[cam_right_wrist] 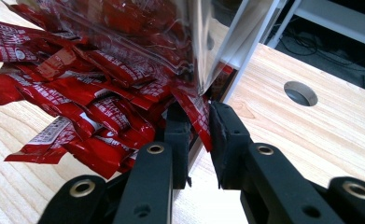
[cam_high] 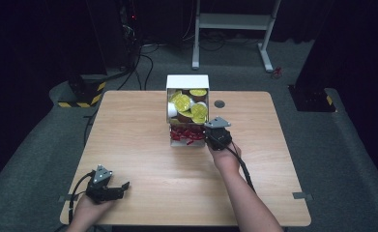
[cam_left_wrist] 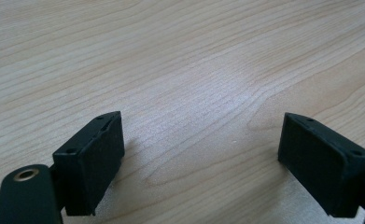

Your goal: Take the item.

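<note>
While the left gripper (cam_high: 124, 185) rests near the table's (cam_high: 143, 159) front left corner, held in a hand (cam_high: 87, 208), its jaws stand wide w/ nothing but bare wood between them; the left gripper view confirms this (cam_left_wrist: 199, 158).

Right gripper (cam_high: 210, 127) is at the box (cam_high: 187, 81), mid-table, far side. In the right gripper view its jaws are narrow, pinched on a red packet (cam_right_wrist: 194, 112) at the box's near right corner, just beside the clear wall (cam_right_wrist: 208, 42). Pads press the packet from both sides. Whether the wall edge is also caught betw. the pads: cannot tell.

Box contents: far section holds cups (cam_high: 190, 107) w/ yellow-green lids; near section holds the red packets (cam_high: 185, 134), loosely heaped. In the right gripper view many packets lie stacked at mixed angles.

Right hand (cam_high: 226, 157) and forearm reach in from the front edge; cable trails along the arm. A round hole (cam_high: 219, 104) in the tabletop sits just right of the box. The two grippers are well apart.
</note>
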The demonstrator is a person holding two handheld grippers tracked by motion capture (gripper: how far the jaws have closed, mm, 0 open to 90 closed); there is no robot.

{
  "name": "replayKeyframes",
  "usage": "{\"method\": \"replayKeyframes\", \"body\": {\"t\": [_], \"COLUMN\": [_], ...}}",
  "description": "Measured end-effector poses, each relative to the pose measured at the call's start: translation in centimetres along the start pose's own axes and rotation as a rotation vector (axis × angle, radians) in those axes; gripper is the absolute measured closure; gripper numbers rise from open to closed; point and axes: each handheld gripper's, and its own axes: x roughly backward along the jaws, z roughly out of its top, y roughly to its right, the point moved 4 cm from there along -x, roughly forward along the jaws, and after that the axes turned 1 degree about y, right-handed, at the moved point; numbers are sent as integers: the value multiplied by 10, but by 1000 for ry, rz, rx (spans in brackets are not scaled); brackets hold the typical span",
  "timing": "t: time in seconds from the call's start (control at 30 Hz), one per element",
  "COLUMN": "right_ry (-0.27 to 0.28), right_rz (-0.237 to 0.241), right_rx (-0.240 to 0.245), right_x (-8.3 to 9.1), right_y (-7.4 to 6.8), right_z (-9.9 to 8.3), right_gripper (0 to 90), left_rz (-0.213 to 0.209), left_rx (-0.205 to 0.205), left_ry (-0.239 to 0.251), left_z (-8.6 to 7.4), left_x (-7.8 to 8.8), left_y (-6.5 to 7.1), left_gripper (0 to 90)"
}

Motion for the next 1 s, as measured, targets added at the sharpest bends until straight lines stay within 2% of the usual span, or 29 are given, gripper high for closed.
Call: {"method": "replayKeyframes", "body": {"t": [0.13,0.23,0.6,0.7,0.9,1.0], "right_ry": [3,-5,13,23,37,42], "right_rz": [18,9,21,22,35,41], "right_rx": [-19,-19,-40,-31,-58,-71], "right_x": [-1,0,18,22,29,29], "right_y": [0,-2,-6,-6,-9,-10], "right_z": [-1,-1,-9,-12,-18,-20], "right_gripper": [852,873,875,874,870,819], "left_rz": [0,-1,1,-1,-1,-1], "left_rx": [0,-1,0,0,0,0], "left_ry": [1,1,2,0,1,0], "left_z": [0,0,0,0,0,0], "left_x": [0,0,0,0,0,0], "left_y": [0,0,0,0,0,0], "left_gripper": [147,146,147,147,147,148]}}
